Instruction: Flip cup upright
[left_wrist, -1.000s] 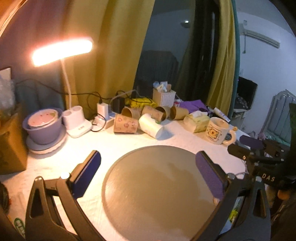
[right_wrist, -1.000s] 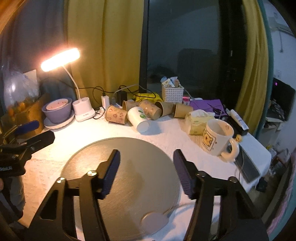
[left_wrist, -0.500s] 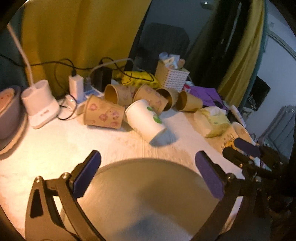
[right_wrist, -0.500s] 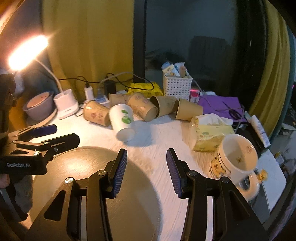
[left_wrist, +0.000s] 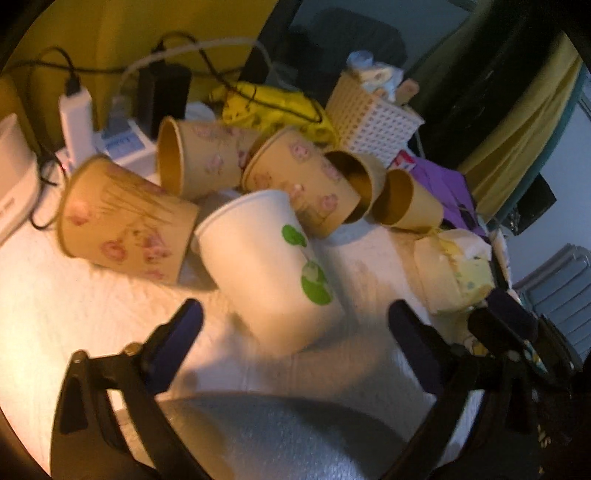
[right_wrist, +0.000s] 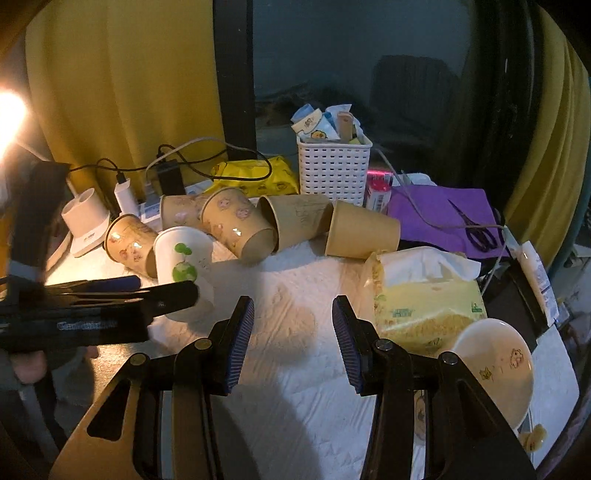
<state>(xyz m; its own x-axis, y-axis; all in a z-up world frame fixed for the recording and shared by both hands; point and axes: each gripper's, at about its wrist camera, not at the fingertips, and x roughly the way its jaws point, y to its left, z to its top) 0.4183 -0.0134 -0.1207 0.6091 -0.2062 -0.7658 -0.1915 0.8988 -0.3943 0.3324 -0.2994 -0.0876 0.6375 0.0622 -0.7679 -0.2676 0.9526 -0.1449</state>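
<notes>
- Left wrist view: the left tool (left_wrist: 295, 325) is held with its jaws spread wide and empty, aimed at the white cup (left_wrist: 266, 266), which lies on its side at the centre of the frame, just beyond the fingertips.
- The cup's closed base is turned toward 5 o'clock, nearest the tool, and its mouth toward 11 o'clock, so it is not yet grasped.
- A good grasp is judged to call for the jaws to be brought around the middle of the wall, one on each side, and closed only lightly: thin paper is likely to dent under a hard squeeze.
- A patterned brown cup (left_wrist: 125, 225) lies touching or just beside it at 9 o'clock, and another brown cup (left_wrist: 306, 188) at 1 o'clock; the approach is best kept narrow so that neither is nudged.
- The white cup is a smooth tapered cone with green printed dots; the brown ones are matt kraft paper with pink prints.
- The worktop (left_wrist: 55, 314) is covered with a white embossed sheet, and a grey round mat (left_wrist: 277, 439) lies at 6 o'clock.
- Right wrist view: the right tool (right_wrist: 291, 339) is seen with its ribbed blue pads (right_wrist: 240, 339) parted and nothing between them, above bare worktop.
- The white cup is seen at 9 o'clock, partly hidden behind the left tool.
- A crinkled yellow tissue pack (right_wrist: 424, 295) lies at 3 o'clock, and a glossy ceramic mug (right_wrist: 495, 362) at 4 o'clock.
</notes>
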